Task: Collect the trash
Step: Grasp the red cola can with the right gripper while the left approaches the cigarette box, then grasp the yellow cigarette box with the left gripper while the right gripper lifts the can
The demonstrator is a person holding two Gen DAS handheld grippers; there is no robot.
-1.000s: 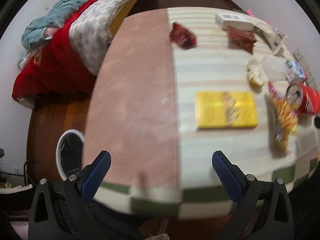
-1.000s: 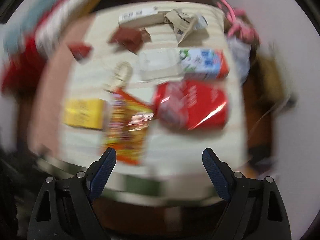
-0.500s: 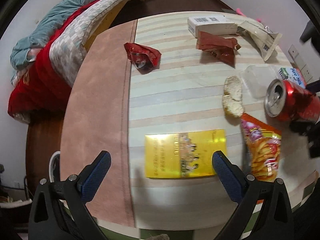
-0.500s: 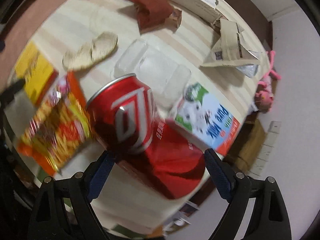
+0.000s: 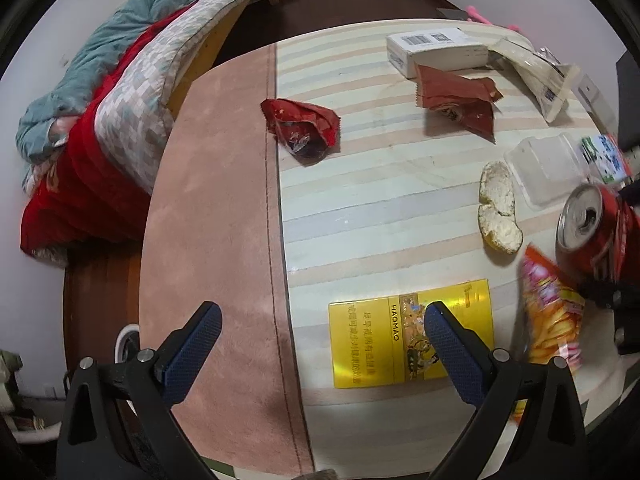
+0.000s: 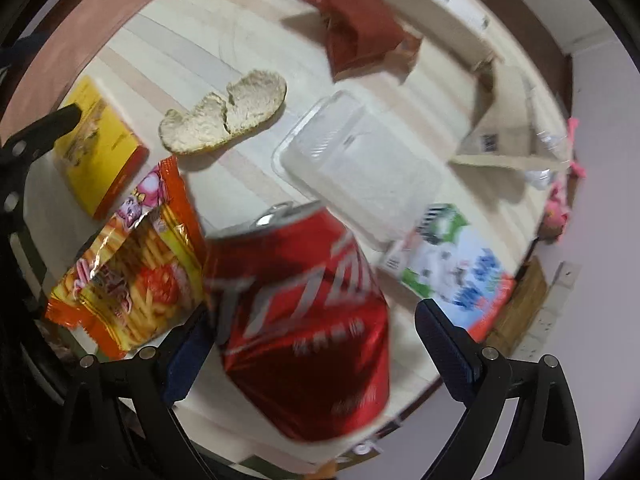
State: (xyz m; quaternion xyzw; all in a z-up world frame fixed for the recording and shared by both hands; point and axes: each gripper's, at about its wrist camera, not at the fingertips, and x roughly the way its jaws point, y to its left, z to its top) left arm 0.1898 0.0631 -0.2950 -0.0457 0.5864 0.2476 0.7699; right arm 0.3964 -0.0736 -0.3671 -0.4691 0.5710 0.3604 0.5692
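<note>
The right hand-held gripper [image 6: 312,336] straddles the red can [image 6: 304,320] near the worktop [image 5: 380,184] edge, jaws spread; the left hand-held gripper [image 5: 320,336] hangs open over the yellow box [image 5: 376,344].

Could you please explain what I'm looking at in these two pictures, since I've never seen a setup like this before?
A person holds a two-finger gripper in each hand; each carries a fisheye camera looking along its fingers. In the left view, the open left gripper hovers over a yellow box on the striped table. In the right view, the open right gripper straddles a red can, not yet clamped. Nearby lie a chip bag, a peel, a clear container and a milk carton.
</note>
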